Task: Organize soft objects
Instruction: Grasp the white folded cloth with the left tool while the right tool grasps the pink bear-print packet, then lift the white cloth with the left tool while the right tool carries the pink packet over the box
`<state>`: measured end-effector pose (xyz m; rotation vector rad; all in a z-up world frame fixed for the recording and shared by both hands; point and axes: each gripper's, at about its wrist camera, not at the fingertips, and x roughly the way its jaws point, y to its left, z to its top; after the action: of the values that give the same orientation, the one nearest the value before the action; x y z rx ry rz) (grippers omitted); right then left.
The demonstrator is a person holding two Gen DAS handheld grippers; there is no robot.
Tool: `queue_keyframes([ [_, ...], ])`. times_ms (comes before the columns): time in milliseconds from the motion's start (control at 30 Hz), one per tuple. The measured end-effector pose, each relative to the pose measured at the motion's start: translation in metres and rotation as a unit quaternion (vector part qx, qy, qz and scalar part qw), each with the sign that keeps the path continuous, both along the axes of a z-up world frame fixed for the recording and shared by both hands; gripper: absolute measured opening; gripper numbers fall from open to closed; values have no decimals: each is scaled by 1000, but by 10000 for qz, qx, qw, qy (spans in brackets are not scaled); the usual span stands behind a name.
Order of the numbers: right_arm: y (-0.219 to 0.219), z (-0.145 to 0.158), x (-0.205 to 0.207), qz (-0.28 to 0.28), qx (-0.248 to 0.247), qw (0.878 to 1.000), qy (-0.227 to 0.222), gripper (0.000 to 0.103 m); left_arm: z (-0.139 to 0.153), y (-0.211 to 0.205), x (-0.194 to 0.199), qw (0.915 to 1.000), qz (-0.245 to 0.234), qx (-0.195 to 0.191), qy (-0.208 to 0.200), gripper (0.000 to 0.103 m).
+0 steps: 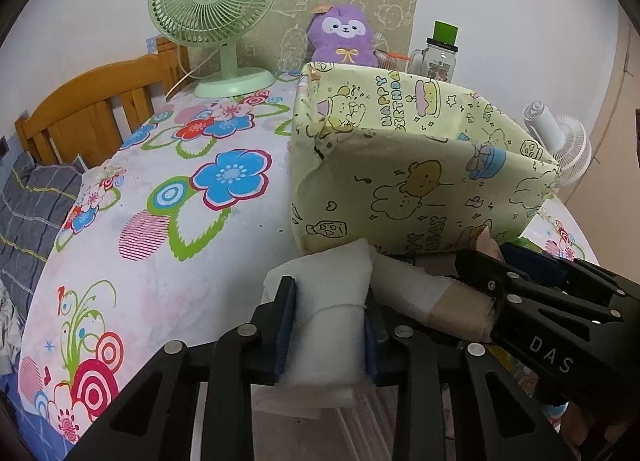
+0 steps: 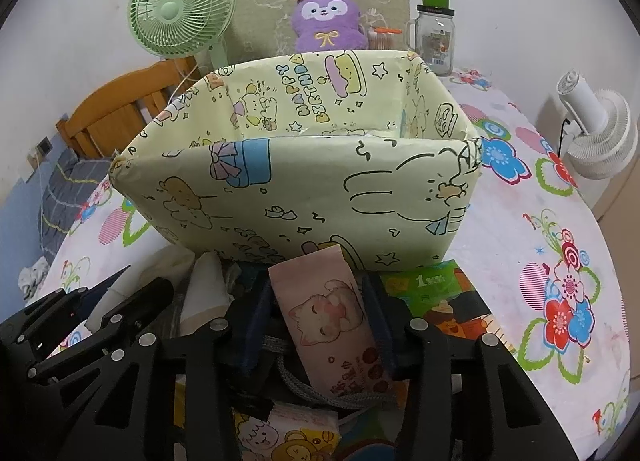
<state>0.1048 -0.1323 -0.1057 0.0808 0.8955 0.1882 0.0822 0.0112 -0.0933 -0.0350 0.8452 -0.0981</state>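
**Both claws loaded, box not yet filled**

On my left, my left claw (image 1: pixel 326 325) is pinching a soft white pack of tissues (image 1: pixel 328 301); its blue pads press in on both sides and the pack bulges above them. It sits low over the flowered tablecloth (image 1: pixel 180 181), just in front of the near wall of the pale yellow cartoon-print fabric box (image 1: pixel 420 181). Beside it lies a white and beige wrapped roll (image 1: pixel 432 301), not gripped by anything I can see.

Moving right, my right claw (image 2: pixel 320 321) straddles a pink tissue packet printed with a cat (image 2: pixel 328 309). The pads stand at its two edges and seem to be touching it, so I judge it pinched, though lightly. The packet leans against the box's near wall.

Further right and below lie a green printed packet (image 2: pixel 440 293) and a yellow bear-print packet (image 2: pixel 288 441), both on the table.

What I can see of the box's inside looks bare; its floor is hidden. I judge the task early: two items grasped, none yet in, several left.
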Motion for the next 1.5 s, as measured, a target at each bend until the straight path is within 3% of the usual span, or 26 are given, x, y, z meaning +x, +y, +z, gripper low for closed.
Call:
queue_keyframes([
  [267, -4, 7, -5, -55, -1, 9999, -118, 47, 7, 0, -3, 9999, -2, -19, -107, 21],
  [1500, -20, 85, -41, -97, 74, 9952, -967, 46, 76, -34, -30, 9960, -265, 120, -841, 19],
])
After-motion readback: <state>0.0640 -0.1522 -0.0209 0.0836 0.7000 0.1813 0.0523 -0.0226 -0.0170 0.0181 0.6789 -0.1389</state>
